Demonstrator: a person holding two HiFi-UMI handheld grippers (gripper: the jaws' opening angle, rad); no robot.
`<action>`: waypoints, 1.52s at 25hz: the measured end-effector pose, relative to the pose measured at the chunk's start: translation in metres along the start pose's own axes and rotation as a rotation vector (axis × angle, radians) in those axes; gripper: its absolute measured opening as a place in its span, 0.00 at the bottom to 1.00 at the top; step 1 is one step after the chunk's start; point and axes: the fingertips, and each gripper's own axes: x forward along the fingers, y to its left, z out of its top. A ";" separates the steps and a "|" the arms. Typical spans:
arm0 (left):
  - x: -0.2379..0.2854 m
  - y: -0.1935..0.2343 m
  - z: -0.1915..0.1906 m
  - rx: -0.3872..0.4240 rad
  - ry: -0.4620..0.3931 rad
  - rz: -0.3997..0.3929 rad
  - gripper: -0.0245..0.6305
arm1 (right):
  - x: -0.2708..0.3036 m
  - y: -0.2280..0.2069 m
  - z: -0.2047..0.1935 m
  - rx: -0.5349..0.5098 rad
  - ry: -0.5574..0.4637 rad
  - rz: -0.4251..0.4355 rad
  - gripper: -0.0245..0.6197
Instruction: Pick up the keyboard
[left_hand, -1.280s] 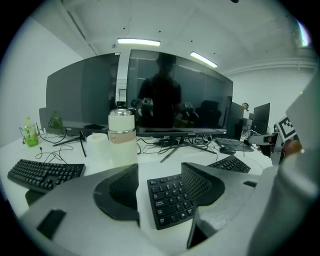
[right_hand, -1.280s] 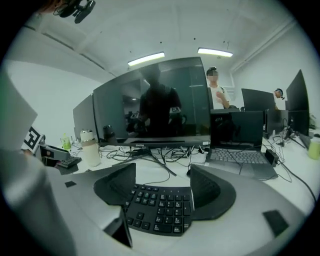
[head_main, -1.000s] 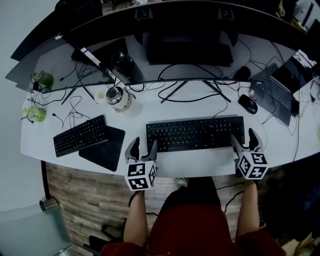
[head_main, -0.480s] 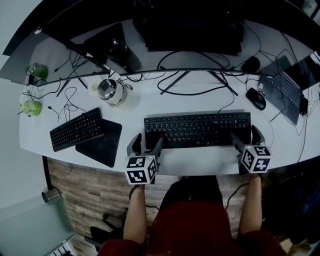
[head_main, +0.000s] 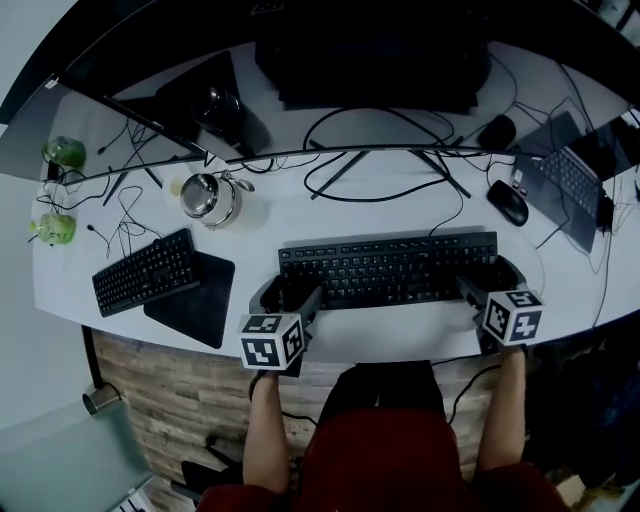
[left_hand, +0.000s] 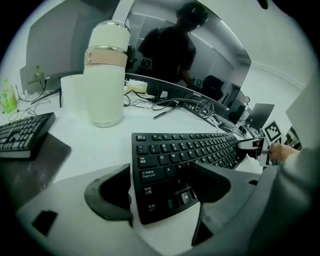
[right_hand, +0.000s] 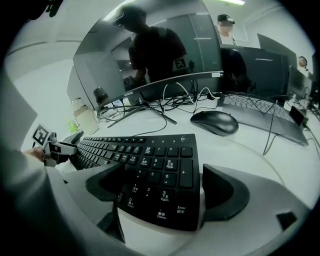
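A long black keyboard (head_main: 388, 268) lies flat on the white desk (head_main: 400, 335) in front of me. My left gripper (head_main: 285, 298) has come down over its left end. In the left gripper view the keyboard's (left_hand: 190, 150) corner sits between the wide jaws of the left gripper (left_hand: 160, 192). The outer pad stands just off the edge. My right gripper (head_main: 492, 282) straddles the right end the same way. In the right gripper view the number pad of the keyboard (right_hand: 150, 160) fills the right gripper's (right_hand: 165, 192) gap. Both pairs of jaws have just been opening and neither presses on the keyboard.
A smaller black keyboard (head_main: 145, 272) lies half on a dark mat (head_main: 195, 300) at the left. Behind stand a metal cup (head_main: 208, 198), green bottles (head_main: 62, 152), tangled cables (head_main: 380, 180) and a curved monitor (head_main: 370, 50). A mouse (head_main: 508, 203) and a laptop (head_main: 570, 185) lie at the right.
Both grippers have sunk toward the desk and tipped down. Their jaws have spread wider and now straddle the keyboard's two ends. The keyboard has not moved.
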 end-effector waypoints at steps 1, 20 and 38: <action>0.001 0.000 0.000 -0.005 0.016 -0.012 0.57 | 0.000 0.000 0.001 -0.004 0.008 0.004 0.73; 0.000 -0.004 0.003 0.027 0.055 0.019 0.56 | -0.003 0.000 0.003 -0.028 0.007 0.008 0.72; -0.053 -0.009 0.030 0.100 -0.144 0.055 0.56 | -0.056 0.027 0.036 -0.101 -0.223 -0.040 0.72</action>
